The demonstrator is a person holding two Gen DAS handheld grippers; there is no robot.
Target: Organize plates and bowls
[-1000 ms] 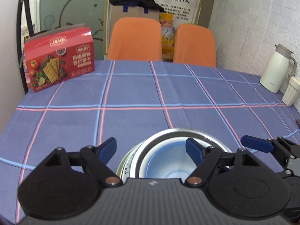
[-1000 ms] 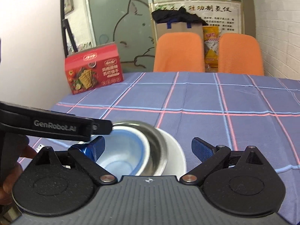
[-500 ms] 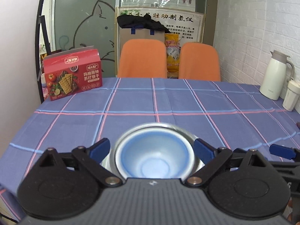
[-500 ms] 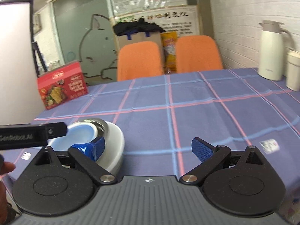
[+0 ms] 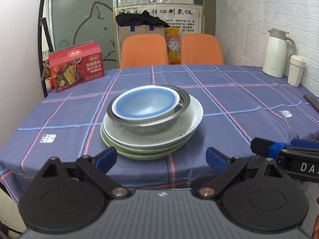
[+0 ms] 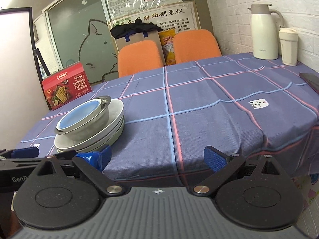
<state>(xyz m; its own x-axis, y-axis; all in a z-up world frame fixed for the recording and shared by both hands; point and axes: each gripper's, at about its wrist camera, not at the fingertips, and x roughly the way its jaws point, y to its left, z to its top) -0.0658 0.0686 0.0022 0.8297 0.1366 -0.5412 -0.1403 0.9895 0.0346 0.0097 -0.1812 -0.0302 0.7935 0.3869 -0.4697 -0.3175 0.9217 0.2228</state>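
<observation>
both grippers, left (image 5: 161,157) and right (image 6: 157,158), gape wide with nothing held, just off the table's (image 5: 229,91) near edge, where a blue bowl (image 5: 144,104) nests in a steel bowl (image 5: 153,126) atop stacked plates (image 5: 151,143).

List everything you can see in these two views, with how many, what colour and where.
blue-lined bowl: 1, white outside, top of stack
steel bowl: 1, silver, under it
white plate: at least 1, below the steel bowl
green plate: 1, stack bottom, near table edge
tablecloth: 1, blue plaid, covers table
cracker box: 1, red, far left
chairs: 2, orange, behind table
flask: 1, cream, far right
cup: 1, cream, beside flask
paper bag: 1, brown, behind chairs
left gripper: open, empty
right gripper: open, empty
</observation>
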